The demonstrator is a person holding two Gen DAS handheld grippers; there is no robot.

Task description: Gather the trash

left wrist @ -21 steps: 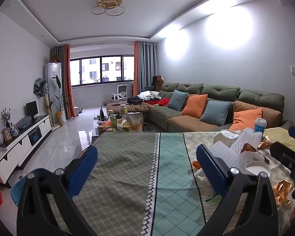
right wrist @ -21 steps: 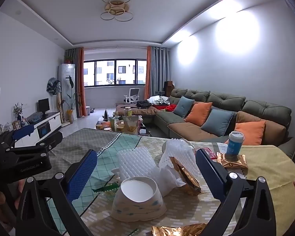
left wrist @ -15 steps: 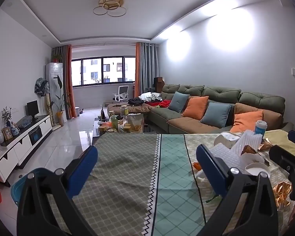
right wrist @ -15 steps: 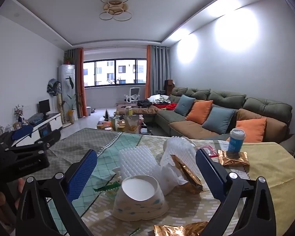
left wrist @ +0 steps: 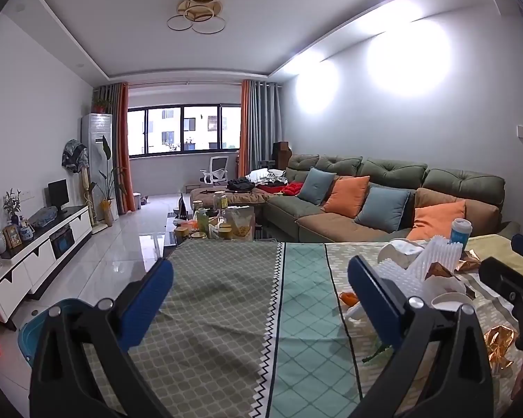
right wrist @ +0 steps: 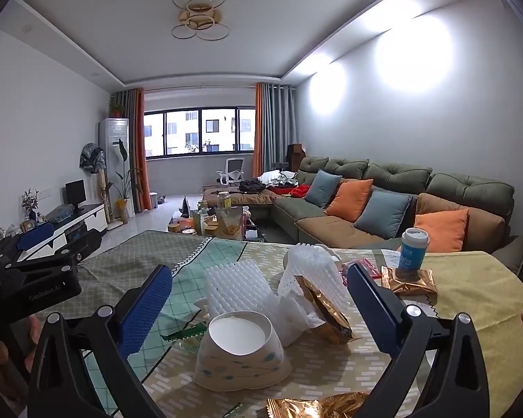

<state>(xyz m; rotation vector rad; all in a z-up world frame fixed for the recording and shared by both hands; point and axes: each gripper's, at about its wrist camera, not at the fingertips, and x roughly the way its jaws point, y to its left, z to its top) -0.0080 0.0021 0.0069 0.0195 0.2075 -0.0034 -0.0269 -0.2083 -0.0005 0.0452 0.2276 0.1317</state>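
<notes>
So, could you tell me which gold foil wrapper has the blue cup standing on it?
The flat gold wrapper at far right, under the blue cup; the others lie uncovered nearer.

Grey-walled living room, green sofa [left wrist: 394, 191] along the right wall, curtained window [left wrist: 183, 130], glossy tiled floor [left wrist: 115, 257].

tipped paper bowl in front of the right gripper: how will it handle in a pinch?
The paper bowl looks thin-walled, so probably light and apt to crush. It lies tilted on its side, so a nudge may roll it. The right gripper is open.
</notes>
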